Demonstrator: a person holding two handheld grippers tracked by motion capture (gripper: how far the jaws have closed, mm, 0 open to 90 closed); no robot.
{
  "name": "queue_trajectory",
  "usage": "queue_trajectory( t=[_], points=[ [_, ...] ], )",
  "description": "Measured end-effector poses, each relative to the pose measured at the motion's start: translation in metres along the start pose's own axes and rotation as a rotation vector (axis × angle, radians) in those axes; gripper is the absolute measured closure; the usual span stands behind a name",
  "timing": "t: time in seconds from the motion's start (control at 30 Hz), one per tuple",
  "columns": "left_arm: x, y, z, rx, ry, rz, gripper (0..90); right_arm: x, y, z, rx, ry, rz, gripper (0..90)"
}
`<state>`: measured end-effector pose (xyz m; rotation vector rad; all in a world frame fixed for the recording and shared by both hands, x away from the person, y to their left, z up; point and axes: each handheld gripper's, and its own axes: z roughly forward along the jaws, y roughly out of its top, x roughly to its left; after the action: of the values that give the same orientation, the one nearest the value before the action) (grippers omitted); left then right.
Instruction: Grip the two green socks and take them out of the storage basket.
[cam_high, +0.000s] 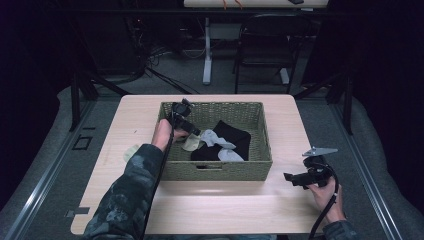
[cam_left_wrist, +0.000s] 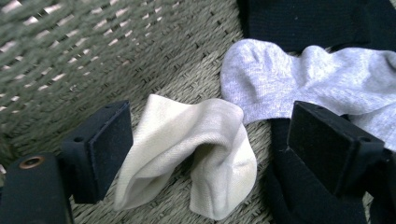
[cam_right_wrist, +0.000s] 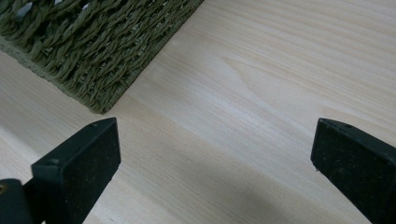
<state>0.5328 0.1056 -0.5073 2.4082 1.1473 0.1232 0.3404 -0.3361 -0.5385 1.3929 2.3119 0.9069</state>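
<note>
The cream sock (cam_left_wrist: 187, 154) lies crumpled on the woven floor of the basket (cam_high: 216, 171), in its left half, near the left wall. It sits between the two jaws of the left claw (cam_left_wrist: 210, 149); the jaws stand apart on either side of it, the left pad just beside the sock's edge, the right pad clear of it, so the claw is released and grips nothing. A grey sock (cam_left_wrist: 317, 79) lies just beyond the cream one, touching it at one corner, and rests partly on a black garment (cam_left_wrist: 317, 18) that covers the basket's right half. In the high view the left claw (cam_high: 192, 136) reaches down into the basket from its left side. The basket stands at the middle of the pale wooden surface (cam_high: 225, 210). The right claw (cam_high: 292, 179) hovers low over the surface, right of the basket's near right corner, jaws wide and released, with bare wood between them.
</note>
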Motion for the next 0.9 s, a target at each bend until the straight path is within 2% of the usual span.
queue_trajectory(
  t=[0.1,0.33,0.47,0.53,0.6,0.9],
  points=[
    [0.000,0.000,0.004,0.028,0.004,-0.004,21.6,-0.001,0.000,0.000,0.005,0.004,0.002,0.8],
    [-0.003,0.000,0.009,0.086,0.048,-0.014,39.1,-0.001,0.000,0.001,0.000,0.002,0.001,1.0],
    [-0.004,-0.002,0.008,0.110,0.037,-0.006,60.4,-0.001,0.000,0.000,0.000,-0.001,0.001,1.4],
    [-0.005,-0.002,0.005,0.106,0.034,0.009,72.8,-0.001,0.000,0.000,-0.001,-0.001,0.001,1.4],
    [-0.007,-0.003,0.001,0.096,0.023,0.022,80.4,-0.001,-0.001,0.000,-0.003,-0.002,0.004,1.4],
    [-0.012,-0.001,-0.031,0.071,0.001,0.062,83.2,-0.001,0.000,0.001,-0.002,-0.003,0.002,1.4]
  ],
)
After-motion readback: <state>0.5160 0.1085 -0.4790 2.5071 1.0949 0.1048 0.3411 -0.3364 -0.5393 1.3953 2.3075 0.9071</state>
